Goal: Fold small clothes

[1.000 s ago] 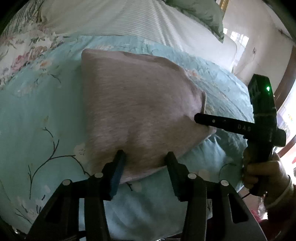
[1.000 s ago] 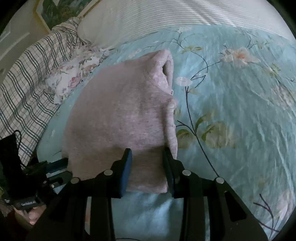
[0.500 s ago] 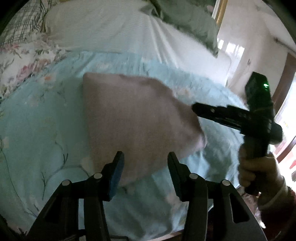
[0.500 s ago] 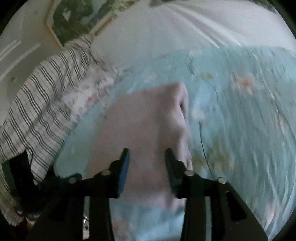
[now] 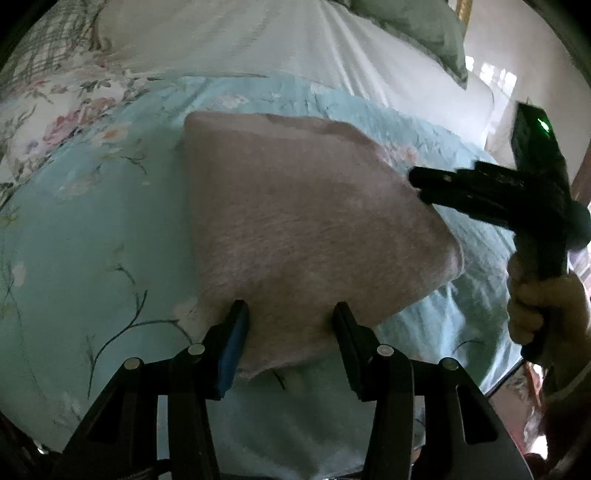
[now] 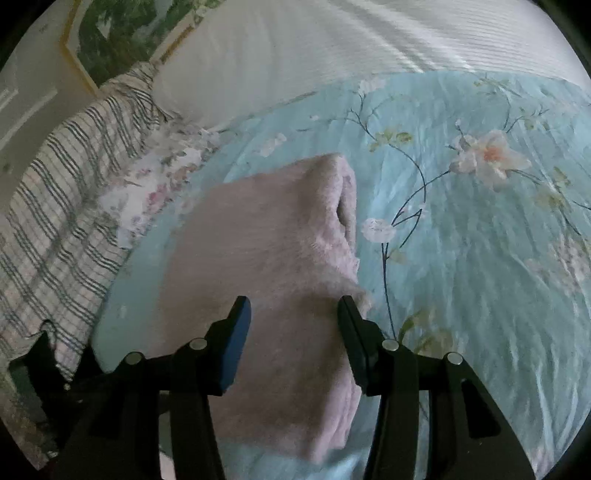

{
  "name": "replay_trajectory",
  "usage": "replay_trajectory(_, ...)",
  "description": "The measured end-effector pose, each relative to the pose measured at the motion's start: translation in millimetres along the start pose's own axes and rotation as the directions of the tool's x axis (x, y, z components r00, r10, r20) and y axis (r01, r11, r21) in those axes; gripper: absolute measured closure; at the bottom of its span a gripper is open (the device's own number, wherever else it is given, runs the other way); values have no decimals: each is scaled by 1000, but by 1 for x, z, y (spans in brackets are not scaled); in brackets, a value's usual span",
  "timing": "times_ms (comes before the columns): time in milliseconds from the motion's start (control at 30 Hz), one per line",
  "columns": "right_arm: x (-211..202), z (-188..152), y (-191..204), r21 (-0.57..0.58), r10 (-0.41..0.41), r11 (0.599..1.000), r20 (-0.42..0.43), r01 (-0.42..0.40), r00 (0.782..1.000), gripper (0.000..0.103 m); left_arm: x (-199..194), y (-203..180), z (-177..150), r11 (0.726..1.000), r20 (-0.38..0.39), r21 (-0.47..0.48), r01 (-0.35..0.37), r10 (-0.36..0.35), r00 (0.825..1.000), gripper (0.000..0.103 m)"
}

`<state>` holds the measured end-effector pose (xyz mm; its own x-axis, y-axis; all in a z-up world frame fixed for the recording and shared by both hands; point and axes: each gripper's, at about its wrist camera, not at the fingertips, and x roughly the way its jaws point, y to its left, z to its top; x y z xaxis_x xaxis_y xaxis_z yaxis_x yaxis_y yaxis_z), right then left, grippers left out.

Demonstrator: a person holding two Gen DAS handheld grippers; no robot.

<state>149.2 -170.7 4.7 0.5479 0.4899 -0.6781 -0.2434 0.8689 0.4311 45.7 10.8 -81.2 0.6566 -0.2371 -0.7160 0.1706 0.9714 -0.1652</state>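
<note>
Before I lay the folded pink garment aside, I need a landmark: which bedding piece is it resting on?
The light blue floral quilt, under the fuzzy pink folded garment; the plaid blanket and white striped sheet lie apart.

Hidden and cut-off parts

Near edge of the pink garment [image 6: 266, 258] covered behind the right gripper [image 6: 291, 325]; far-left dark tool [image 6: 40, 373] cropped, unclear; framed picture [image 6: 122, 33] cut off above.

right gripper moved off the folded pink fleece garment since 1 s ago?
Yes. The right gripper has lifted off the folded pink fleece garment on the light blue floral bedspread; its jaws have just been opening, nothing clamped.
</note>
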Motion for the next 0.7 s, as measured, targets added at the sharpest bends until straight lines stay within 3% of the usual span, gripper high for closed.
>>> replay_trajectory(67, -15, -6, 5, -7, 9, 1000, 15, -9, 1000, 36, -11, 4, -4, 999, 12, -38, -1, 1, 1000, 49)
replay_trajectory(133, -25, -14, 11, -24, 10, 1000, 25, -9, 1000, 30, -21, 8, -9, 998, 21, -64, -10, 11, 1000, 42)
replay_trajectory(200, -32, -22, 16, -45, -3, 999, 25, 5, 1000, 29, -28, 11, -12, 996, 22, -79, -49, 51, 998, 17)
replay_trajectory(233, -36, -27, 18, -52, -13, 999, 24, 14, 1000, 27, -32, 13, -13, 993, 23, -88, -80, 82, 996, 15)
replay_trajectory(433, -47, -60, 29, -124, -80, 989, 3, 79, 997, 17, -42, 20, -28, 980, 15, -101, -170, 173, 985, 15)
replay_trajectory(533, -52, -75, 32, -170, -111, 980, -9, 108, 994, 13, -42, 15, -37, 959, 0, -56, -279, 280, 960, 15)
replay_trajectory(700, -62, -98, 30, -172, -128, 978, -37, 120, 991, 7, -51, 11, -56, 951, 23, -58, -305, 307, 952, 15)
